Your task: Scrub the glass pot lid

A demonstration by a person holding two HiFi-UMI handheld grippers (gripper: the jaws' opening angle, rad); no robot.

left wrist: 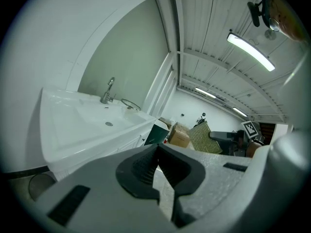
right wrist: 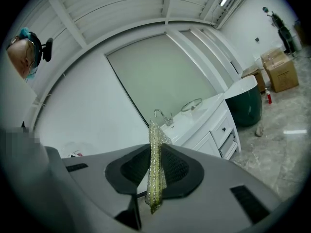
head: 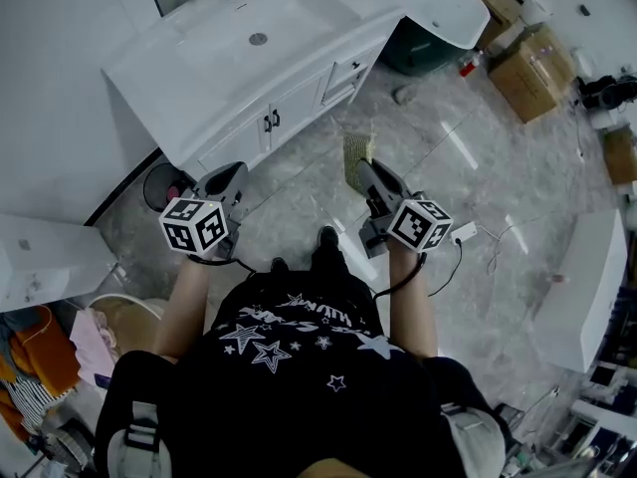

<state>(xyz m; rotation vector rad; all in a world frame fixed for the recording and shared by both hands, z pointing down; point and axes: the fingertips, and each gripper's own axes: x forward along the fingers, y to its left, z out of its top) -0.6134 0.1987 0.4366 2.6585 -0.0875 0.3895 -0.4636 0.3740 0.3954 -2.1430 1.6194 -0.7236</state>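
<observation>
My left gripper (left wrist: 156, 165) is closed tight with nothing in it. My right gripper (right wrist: 154, 171) pinches a yellow-green scouring pad (right wrist: 155, 142) on edge. The glass pot lid (right wrist: 192, 104) lies well ahead of both, on the white vanity (head: 199, 73) beside the faucet (right wrist: 162, 114).

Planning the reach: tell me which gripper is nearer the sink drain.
Left. The left gripper is in front of the sink drain; the right gripper, shut on the scouring pad, sits farther right.
</observation>
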